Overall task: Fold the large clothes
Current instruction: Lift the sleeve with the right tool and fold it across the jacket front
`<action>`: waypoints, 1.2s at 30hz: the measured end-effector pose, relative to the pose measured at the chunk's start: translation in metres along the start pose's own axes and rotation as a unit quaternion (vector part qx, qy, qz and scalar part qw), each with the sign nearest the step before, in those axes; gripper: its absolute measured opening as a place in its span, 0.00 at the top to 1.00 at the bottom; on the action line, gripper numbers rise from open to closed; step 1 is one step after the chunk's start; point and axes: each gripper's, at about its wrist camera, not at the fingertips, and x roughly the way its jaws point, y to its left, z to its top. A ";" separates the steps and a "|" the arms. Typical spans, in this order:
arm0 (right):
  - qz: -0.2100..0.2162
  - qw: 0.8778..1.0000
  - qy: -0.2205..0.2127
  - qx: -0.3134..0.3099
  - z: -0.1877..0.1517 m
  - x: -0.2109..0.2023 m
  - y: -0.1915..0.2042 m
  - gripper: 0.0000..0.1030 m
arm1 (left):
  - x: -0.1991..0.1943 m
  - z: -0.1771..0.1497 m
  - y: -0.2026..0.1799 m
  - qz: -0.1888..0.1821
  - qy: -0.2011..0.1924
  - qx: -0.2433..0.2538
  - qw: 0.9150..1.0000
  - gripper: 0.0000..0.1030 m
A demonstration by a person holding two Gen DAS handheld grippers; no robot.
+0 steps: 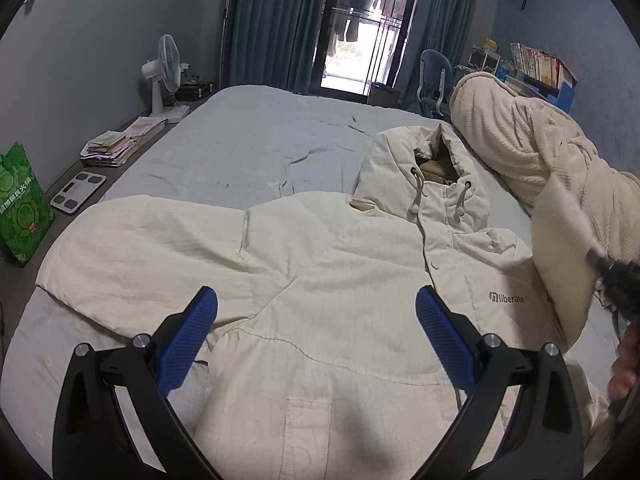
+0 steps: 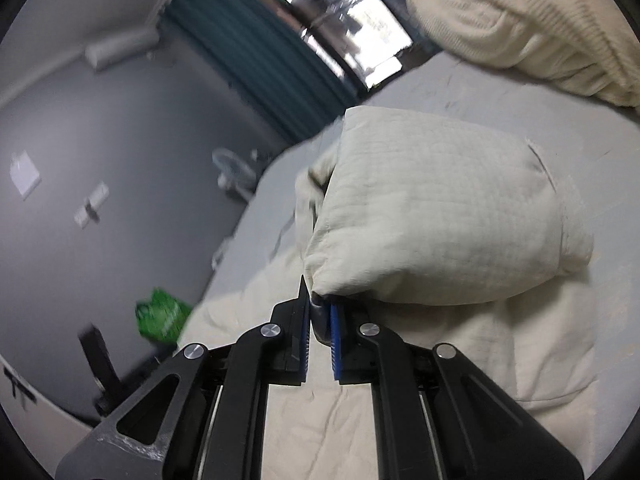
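A large cream hooded jacket (image 1: 332,264) lies front-up on the pale blue bed (image 1: 248,140), hood toward the far right, one sleeve spread to the left. My left gripper (image 1: 316,312) is open and empty, hovering above the jacket's lower front. My right gripper (image 2: 320,316) is shut on the cuff of the jacket's other sleeve (image 2: 432,216) and holds it lifted over the body; the sleeve also shows raised at the right edge of the left wrist view (image 1: 560,280).
A cream blanket roll (image 1: 532,140) lies along the bed's right side. On the floor to the left are a green bag (image 1: 22,204), a scale (image 1: 78,192), stacked papers (image 1: 110,146) and a fan (image 1: 164,72). A chair (image 1: 434,80) and bookshelf stand behind.
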 end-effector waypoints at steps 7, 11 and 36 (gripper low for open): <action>0.003 0.997 0.078 0.016 -0.026 0.036 -0.016 0.90 | 0.002 0.000 -0.003 -0.002 0.005 0.004 1.000 0.08; -0.008 0.992 0.126 0.015 -0.038 0.054 -0.019 0.80 | 0.003 -0.001 -0.004 -0.001 0.007 0.008 1.000 0.08; -0.074 0.977 0.040 0.197 -0.019 -0.017 -0.116 0.63 | 0.011 -0.010 -0.009 0.007 0.025 0.019 0.999 0.08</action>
